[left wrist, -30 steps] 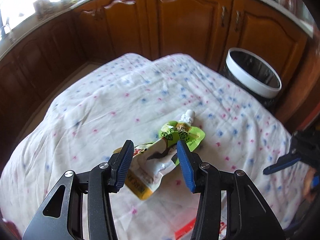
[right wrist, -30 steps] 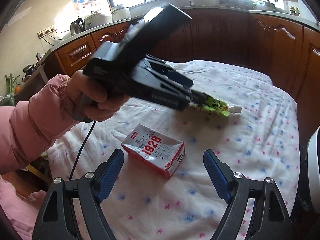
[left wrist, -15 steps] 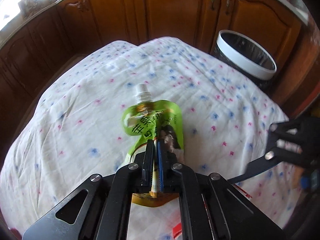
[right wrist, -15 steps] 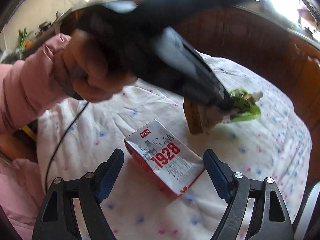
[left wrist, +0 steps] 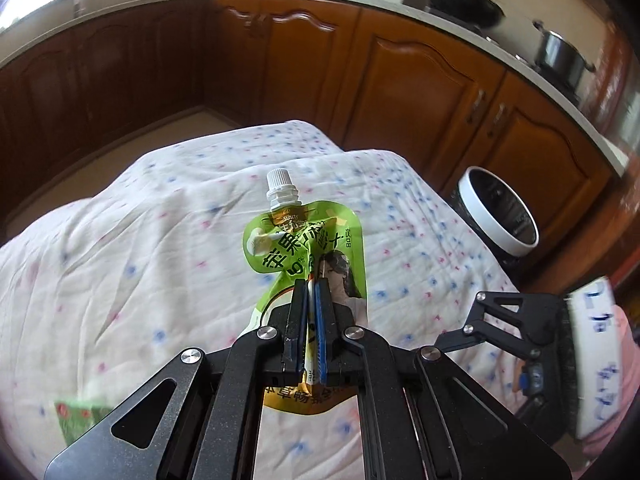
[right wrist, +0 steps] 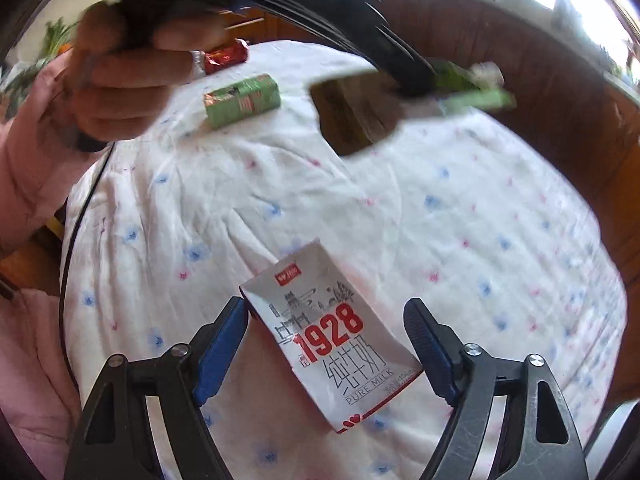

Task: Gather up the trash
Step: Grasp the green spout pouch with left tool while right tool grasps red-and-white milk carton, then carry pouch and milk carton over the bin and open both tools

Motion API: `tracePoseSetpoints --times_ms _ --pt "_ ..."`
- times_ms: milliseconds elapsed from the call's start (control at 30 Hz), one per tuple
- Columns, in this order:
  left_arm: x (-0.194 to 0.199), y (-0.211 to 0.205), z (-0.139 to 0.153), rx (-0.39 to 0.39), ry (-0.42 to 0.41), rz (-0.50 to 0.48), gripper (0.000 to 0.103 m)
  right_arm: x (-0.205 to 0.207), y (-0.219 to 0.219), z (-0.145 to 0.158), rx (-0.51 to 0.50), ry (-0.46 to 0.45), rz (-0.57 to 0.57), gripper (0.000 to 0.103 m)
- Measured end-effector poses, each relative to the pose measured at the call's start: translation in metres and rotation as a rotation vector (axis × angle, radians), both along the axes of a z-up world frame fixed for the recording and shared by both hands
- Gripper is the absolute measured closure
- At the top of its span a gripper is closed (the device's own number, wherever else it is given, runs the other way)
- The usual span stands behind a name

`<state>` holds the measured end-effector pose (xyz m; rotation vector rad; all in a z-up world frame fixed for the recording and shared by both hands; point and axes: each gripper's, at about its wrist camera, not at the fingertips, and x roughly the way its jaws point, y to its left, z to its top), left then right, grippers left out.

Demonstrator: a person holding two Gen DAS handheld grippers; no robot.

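Two claws at work. Left gripper (left wrist: pixel 311 292) clamps the green drink pouch (left wrist: pixel 308 248) mid-body, spout forward, lifted clear for the bin (left wrist: pixel 498 212) ahead-right. Right gripper (right wrist: pixel 326 344), jaws just narrowing but not pressing, straddles the milk carton (right wrist: pixel 332 332).

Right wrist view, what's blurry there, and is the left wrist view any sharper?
Right wrist view: the left claw, its hand and the green pouch are motion-smeared across the top, while the milk carton reads sharp. Left wrist view: the pouch is crisp, and blur and fisheye bending grow toward the edges.
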<state>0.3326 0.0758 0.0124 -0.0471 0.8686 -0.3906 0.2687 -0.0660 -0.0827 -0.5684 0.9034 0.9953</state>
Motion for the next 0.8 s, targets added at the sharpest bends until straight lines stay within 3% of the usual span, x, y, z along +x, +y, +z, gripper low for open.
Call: tracePoseSetpoints --times_ms 33,67,100,400,533,667,800 --pt "-0.004 0.004 0.0 -0.015 0.001 0.01 0.1 0.0 -0.004 0.001 0.01 0.001 -0.018 0.035" --pt "-0.007 0.005 0.001 -0.024 0.001 0.016 0.1 0.0 -0.01 0.003 0.025 0.002 -0.048 0.05" --pt "-0.01 0.007 0.001 -0.033 0.0 0.024 0.1 0.0 -0.018 0.006 0.038 0.0 -0.089 0.054" --pt "-0.037 -0.017 -0.001 -0.093 -0.001 0.019 0.1 -0.012 -0.112 0.032 0.247 0.036 -0.494 0.057" --pt "-0.049 -0.044 0.001 -0.078 -0.021 0.003 0.1 -0.015 -0.158 0.036 0.352 0.052 -0.684 0.057" --pt "-0.058 -0.07 -0.001 -0.071 -0.016 -0.011 0.1 -0.023 -0.192 0.034 0.452 0.083 -0.782 0.057" --pt "-0.064 -0.098 -0.008 -0.035 -0.003 -0.019 0.1 -0.027 -0.204 0.024 0.429 0.092 -0.863 0.057"
